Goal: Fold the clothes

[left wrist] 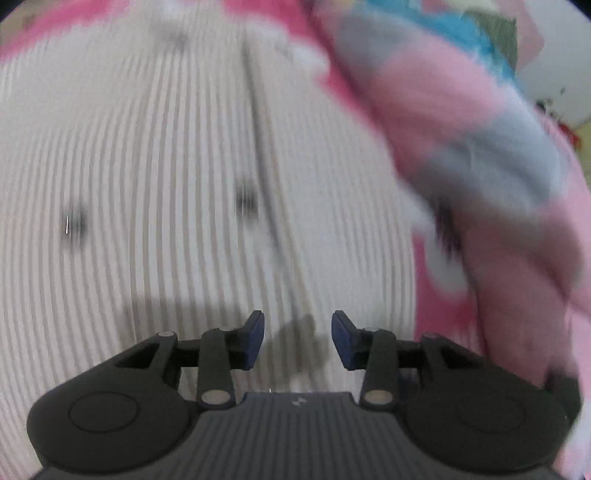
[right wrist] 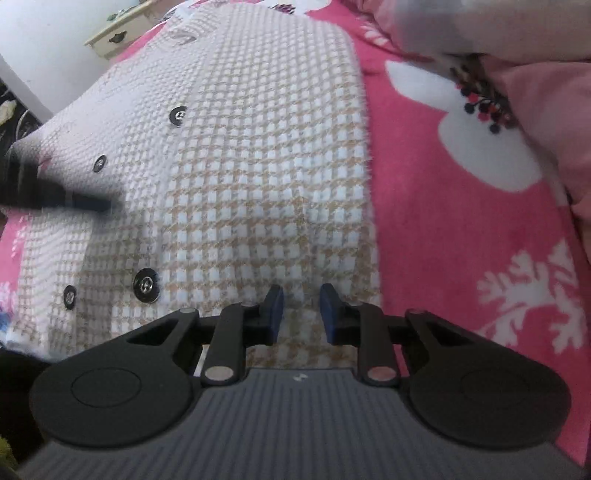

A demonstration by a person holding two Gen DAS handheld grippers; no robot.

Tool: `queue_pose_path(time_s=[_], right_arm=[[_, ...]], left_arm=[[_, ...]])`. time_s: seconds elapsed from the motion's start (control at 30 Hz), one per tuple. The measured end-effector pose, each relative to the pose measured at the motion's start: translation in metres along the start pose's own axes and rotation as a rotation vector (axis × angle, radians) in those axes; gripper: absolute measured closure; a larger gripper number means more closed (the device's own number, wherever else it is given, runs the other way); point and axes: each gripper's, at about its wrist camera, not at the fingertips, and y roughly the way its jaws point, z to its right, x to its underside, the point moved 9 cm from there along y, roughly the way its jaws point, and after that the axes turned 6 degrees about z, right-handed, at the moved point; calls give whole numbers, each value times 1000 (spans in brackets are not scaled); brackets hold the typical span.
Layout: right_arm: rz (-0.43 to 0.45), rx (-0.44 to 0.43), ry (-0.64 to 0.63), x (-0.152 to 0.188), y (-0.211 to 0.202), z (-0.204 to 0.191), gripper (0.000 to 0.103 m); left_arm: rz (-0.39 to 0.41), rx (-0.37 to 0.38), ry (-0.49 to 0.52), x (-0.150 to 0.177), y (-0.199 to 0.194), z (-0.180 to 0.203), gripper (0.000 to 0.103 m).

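Observation:
A white and beige checked knit jacket (right wrist: 258, 147) with metal snap buttons (right wrist: 147, 285) lies flat on a pink blanket (right wrist: 443, 229). My right gripper (right wrist: 301, 310) hovers open over the jacket's near hem, close to its right edge, with nothing between its fingers. In the left wrist view the same jacket (left wrist: 166, 184) fills the frame, blurred by motion. My left gripper (left wrist: 298, 338) is open just above the cloth and holds nothing. A dark blurred shape (right wrist: 55, 194) reaches over the jacket's left side.
The blanket has white snowflake and round patches (right wrist: 528, 295). Bunched pale pink and grey fabric (left wrist: 480, 155) with a dark beaded trim (right wrist: 480, 99) lies along the jacket's right. A cream cabinet (right wrist: 118, 33) and white wall stand at the far left.

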Motion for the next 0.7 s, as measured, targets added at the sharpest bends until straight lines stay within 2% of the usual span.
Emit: queue_pose_path(time_s=[0.1,0.17,0.23,0.3,0.33,0.4,0.43,0.47,0.57,0.63,0.7], right_arm=[[20,8,22,1,-2,0,82],[28,-1,41,1,-3,2,82],[36,-18,63,2,-3,4,82],[44,-31,80,2,-2,5,82],[47,-38,89,2,-1,6,82],[48,-49,100,1,-2,8,82],[49,-53,107,1,-3,9,82],[50,-56,111,1,-3,9,82],[51,-61,117,1,-3,10,82],[52,-65,121,1,-3,11,82],[53,-68,125,1,-3,12,82]], left_arm=[[128,-34,62,-67,39,10,62],[169,-72,100,-96,71,11,63],[174,-117,104,-113,104,1,63],[118,-192,91,-114,140,-16,54],[101,-187,51,-113,149,-23,53],[104,-175,18,-118,144,-21,55],[117,-168,30,-123,137,-14,60],[137,-159,46,-129,129,-7,61],[241,-108,98,-162,115,16,61],[305,-130,137,-191,124,24,61],[327,-191,137,-217,152,9,61]])
